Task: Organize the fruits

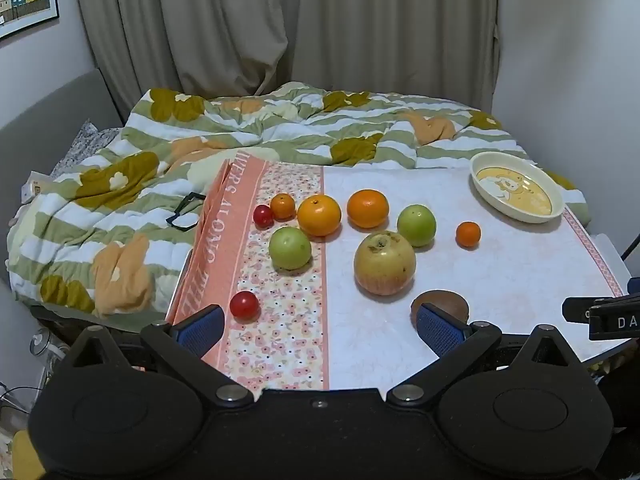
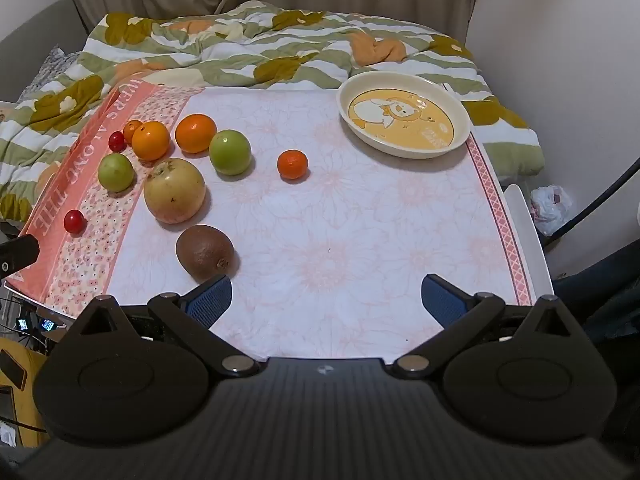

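Several fruits lie loose on a pink cloth. A big yellow-red apple (image 1: 384, 263) (image 2: 174, 190) sits mid-left, a brown kiwi (image 2: 205, 251) (image 1: 440, 303) in front of it. Two green apples (image 1: 289, 247) (image 1: 416, 225), two large oranges (image 1: 319, 215) (image 1: 367, 208), two small tangerines (image 1: 282, 205) (image 2: 293, 164) and two cherry tomatoes (image 1: 244, 304) (image 1: 263, 215) lie around. A cream plate (image 2: 403, 113) (image 1: 517, 186) stands empty at the far right. My left gripper (image 1: 320, 322) is open near the front edge, its right finger in front of the kiwi. My right gripper (image 2: 327, 296) is open over bare cloth.
The cloth covers a table (image 2: 520, 216) standing against a bed with a striped floral quilt (image 1: 240, 132). Curtains (image 1: 280, 20) hang behind. A white plastic bag (image 2: 550, 204) lies on the floor at the right. Black glasses (image 1: 186, 211) rest on the quilt at the left.
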{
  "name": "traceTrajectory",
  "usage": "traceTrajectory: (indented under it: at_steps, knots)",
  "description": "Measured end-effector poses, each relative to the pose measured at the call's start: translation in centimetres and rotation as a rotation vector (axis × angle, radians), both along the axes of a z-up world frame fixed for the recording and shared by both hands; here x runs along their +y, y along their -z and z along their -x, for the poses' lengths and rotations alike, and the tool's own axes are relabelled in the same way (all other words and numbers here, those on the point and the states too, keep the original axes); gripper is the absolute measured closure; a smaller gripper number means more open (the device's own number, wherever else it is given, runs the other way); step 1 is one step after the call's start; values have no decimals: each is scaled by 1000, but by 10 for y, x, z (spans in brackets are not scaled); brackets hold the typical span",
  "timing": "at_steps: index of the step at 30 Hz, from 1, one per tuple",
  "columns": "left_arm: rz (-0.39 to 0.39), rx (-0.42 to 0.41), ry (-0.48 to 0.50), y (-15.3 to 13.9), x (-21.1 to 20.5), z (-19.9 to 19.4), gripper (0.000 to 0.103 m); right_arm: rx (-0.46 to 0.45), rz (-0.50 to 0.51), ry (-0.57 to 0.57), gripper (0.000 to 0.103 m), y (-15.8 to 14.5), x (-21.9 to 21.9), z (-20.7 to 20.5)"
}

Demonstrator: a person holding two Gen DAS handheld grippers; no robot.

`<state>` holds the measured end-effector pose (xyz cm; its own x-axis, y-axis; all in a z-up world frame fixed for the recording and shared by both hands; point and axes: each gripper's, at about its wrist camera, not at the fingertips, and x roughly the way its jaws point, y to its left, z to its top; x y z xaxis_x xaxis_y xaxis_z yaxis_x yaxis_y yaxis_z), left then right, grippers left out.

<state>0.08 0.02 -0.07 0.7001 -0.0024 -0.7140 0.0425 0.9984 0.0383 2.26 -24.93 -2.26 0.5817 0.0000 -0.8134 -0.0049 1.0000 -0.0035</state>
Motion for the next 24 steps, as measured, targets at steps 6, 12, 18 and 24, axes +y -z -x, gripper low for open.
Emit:
traceTrajectory:
  at_steps: [6,12,18,24]
  knots:
    - [-2,-3,-4,2,-1,-2,0,6,-4,-3,0,0,0,-2]
    - [20,3,-18,0,3,-6,0,12,-5,-8,0,0,0,-4]
    - [18,10,-29,2,6,-8,0,11,-9,-11,0,0,2,-4]
    - [6,10,-35,2,7,-8,0,12,-10,-6,0,1,4,-4]
